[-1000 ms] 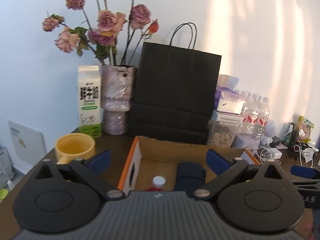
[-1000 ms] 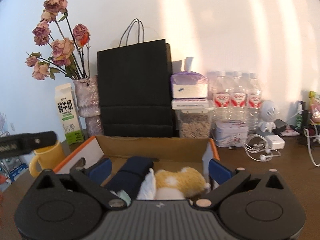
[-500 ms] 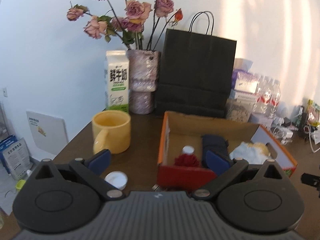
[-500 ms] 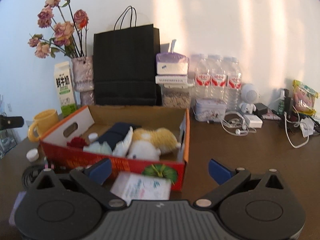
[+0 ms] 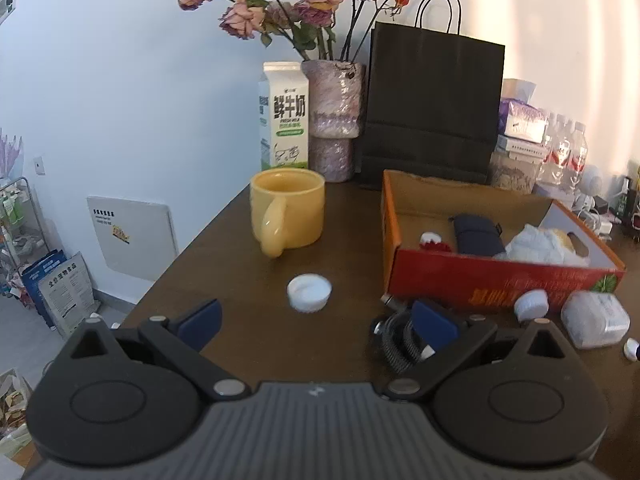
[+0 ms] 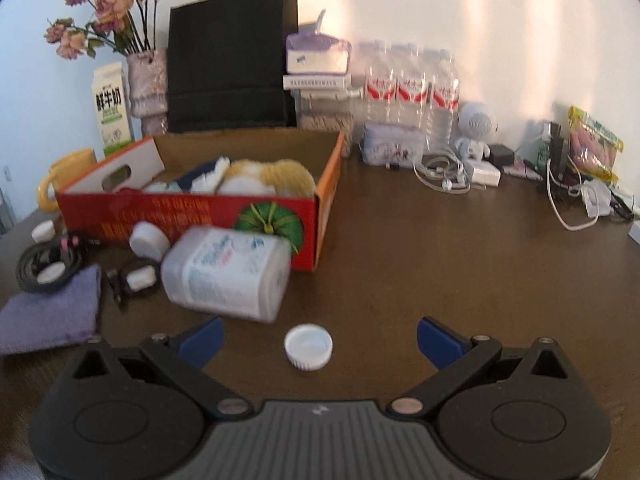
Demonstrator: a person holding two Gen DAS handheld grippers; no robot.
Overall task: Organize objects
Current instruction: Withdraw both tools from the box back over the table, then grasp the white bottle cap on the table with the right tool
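Box [image 6: 192,216] contents half-hidden behind its wall (blurred), both claws [image 5: 316,320] [image 6: 318,338] spread, empty.

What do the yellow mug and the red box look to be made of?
The yellow mug looks like glazed ceramic: thick walls, with a soft sheen on its handle. The red box seems to be printed cardboard: its inner walls are plain brown, its outside a matte red print with a green pumpkin picture.

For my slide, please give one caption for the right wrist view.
Open right gripper above a white cap, near a toppled plastic jar and red box.
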